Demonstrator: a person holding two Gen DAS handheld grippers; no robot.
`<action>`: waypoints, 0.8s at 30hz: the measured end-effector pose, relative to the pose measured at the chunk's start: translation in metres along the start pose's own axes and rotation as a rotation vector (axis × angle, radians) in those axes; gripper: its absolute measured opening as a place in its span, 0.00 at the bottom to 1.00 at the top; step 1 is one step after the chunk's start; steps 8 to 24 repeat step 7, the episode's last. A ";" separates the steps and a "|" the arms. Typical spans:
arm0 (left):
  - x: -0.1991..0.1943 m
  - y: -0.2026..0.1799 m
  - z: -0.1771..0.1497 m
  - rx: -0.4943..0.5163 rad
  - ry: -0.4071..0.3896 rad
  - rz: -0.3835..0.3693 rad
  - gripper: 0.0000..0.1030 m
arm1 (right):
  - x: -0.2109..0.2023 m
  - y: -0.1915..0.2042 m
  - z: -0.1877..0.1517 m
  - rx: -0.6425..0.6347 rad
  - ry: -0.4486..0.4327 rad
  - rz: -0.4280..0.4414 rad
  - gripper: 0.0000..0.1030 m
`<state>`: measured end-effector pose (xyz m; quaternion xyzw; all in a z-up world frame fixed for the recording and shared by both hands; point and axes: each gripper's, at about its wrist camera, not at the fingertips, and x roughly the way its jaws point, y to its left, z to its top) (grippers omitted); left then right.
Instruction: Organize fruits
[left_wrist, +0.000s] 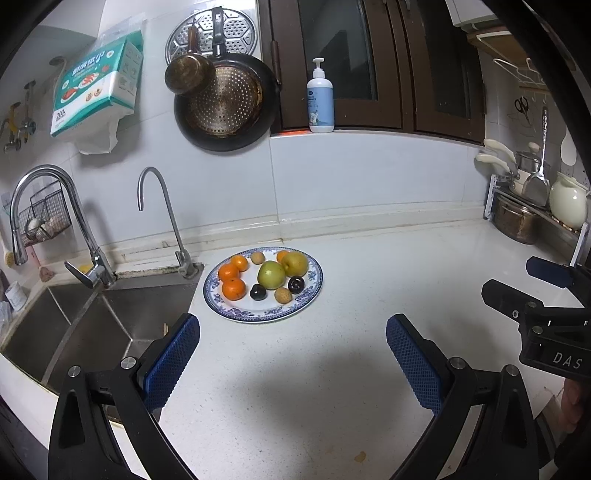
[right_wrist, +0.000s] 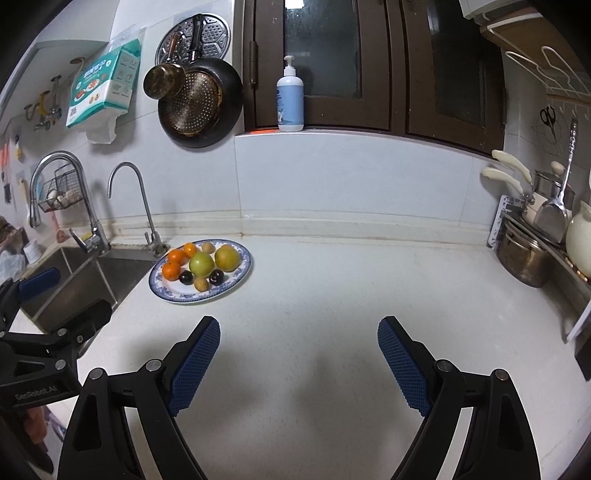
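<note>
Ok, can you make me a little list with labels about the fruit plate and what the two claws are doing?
plate: blue-patterned plate on the white counter, beside the sink
oranges: four, on its left and back, e.g.
big fruit: green apple, yellow pear
dark fruit: two, e.g.
small brown fruit: two, e.g.
left claw: open, holding nothing
right claw: open, holding nothing

The left gripper (left_wrist: 291, 363) hangs wide open and empty over the white tabletop (left_wrist: 369, 280), with the plate (left_wrist: 258, 315) ahead beside the sink (left_wrist: 110, 325). On the plate lie oranges (left_wrist: 233, 288), a green apple (left_wrist: 271, 274), a yellow pear (left_wrist: 295, 263), two dark fruits (left_wrist: 296, 284), perhaps plums, and small brownish ones (left_wrist: 283, 295). The right gripper (left_wrist: 532, 291) shows at the right edge.
</note>
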<state>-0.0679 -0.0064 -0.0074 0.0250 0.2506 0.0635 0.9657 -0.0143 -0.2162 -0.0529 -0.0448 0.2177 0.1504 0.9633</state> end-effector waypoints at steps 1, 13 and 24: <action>0.000 0.000 0.000 -0.001 0.002 0.001 1.00 | 0.000 0.000 0.000 0.000 0.002 0.001 0.85; 0.003 0.000 0.000 0.000 0.008 0.006 1.00 | 0.002 0.000 0.000 -0.003 0.008 0.004 0.85; 0.003 0.000 0.000 0.000 0.008 0.006 1.00 | 0.002 0.000 0.000 -0.003 0.008 0.004 0.85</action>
